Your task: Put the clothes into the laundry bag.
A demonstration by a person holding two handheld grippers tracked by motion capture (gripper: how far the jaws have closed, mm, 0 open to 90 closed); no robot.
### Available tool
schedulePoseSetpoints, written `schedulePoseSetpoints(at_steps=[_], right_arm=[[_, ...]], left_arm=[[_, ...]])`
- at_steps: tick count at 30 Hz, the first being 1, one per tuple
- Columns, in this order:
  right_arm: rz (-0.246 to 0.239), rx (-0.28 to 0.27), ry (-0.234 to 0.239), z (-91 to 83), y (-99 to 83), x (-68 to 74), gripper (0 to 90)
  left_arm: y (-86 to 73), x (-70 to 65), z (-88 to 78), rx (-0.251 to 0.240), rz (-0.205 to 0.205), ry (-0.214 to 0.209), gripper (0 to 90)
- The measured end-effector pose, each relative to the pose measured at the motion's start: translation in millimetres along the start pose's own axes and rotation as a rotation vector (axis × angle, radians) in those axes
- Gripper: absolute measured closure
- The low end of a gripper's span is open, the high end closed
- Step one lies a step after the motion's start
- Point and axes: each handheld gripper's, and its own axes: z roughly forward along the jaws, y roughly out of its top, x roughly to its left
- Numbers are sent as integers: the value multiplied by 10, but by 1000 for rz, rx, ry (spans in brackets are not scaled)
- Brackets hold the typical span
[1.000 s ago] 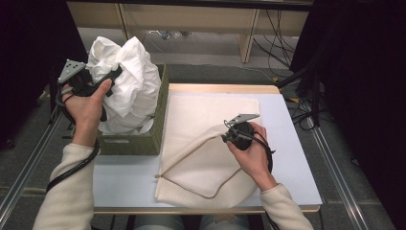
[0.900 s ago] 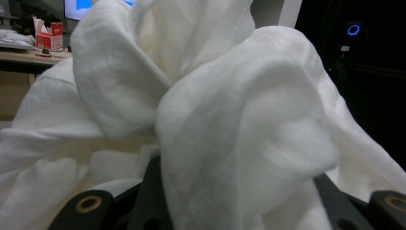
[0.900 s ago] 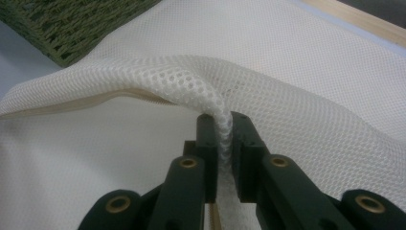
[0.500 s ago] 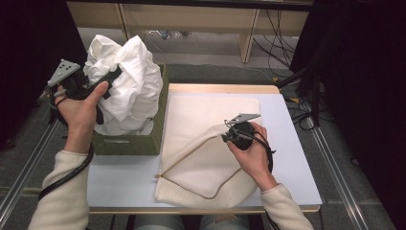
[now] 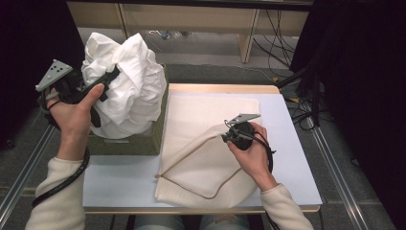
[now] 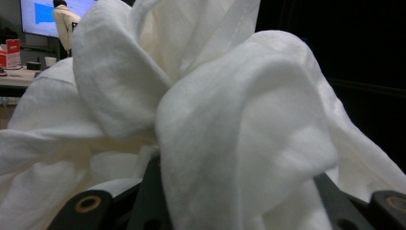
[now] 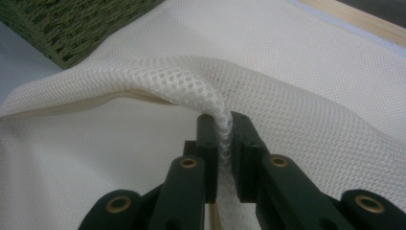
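A: Entry. Left gripper (image 5: 107, 81) is clamped on a bunched white linen cloth (image 5: 127, 86); in the left gripper view the folds (image 6: 230, 143) swell up between and over both black jaws. The bundle hangs just above the olive woven basket (image 5: 139, 141), its lower folds still inside the basket's rim

B: And the right gripper (image 5: 229, 136)?

A: Jaws together on a pinch of the cream mesh laundry bag (image 5: 210, 158). The right gripper view shows the mesh fold (image 7: 222, 129) squeezed flat between the pads, with the upper layer tented towards the tool

B: Why pinch there?

A: My reading: the raised top layer pulls away from the lower one along the tan zip edge (image 5: 191, 153), which gapes ahead of the jaws, so the mouth stands open for the cloth. The bag's far end lies flat on the pale blue table mat (image 5: 292, 143), beyond the gripper

B: Risk?

A: The bundle looks bulkier than the opening; it may snag on the edge
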Motion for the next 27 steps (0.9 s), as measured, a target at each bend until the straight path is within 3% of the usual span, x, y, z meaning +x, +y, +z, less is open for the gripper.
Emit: schedulePoseSetpoints(at_steps=[13,21,23,25,27], right_arm=[[17,2,-13,-4,-2,8,840],[3,0,-12,-6,-4,-3,841],[42,7,-11,-10,-5,20,842],[11,2,-10,-7,-3,3,843],[11,1,-13,-10,-3,0,843]], left_arm=[[170,-173,-157,-23,20,-44,698],[213,-253,-225,-33,18,-74,699],[235,-304,-263,-40,24,-86,699],[258,-362,-304,-48,32,-101,698],[283,-430,-344,-60,39,-118,698]])
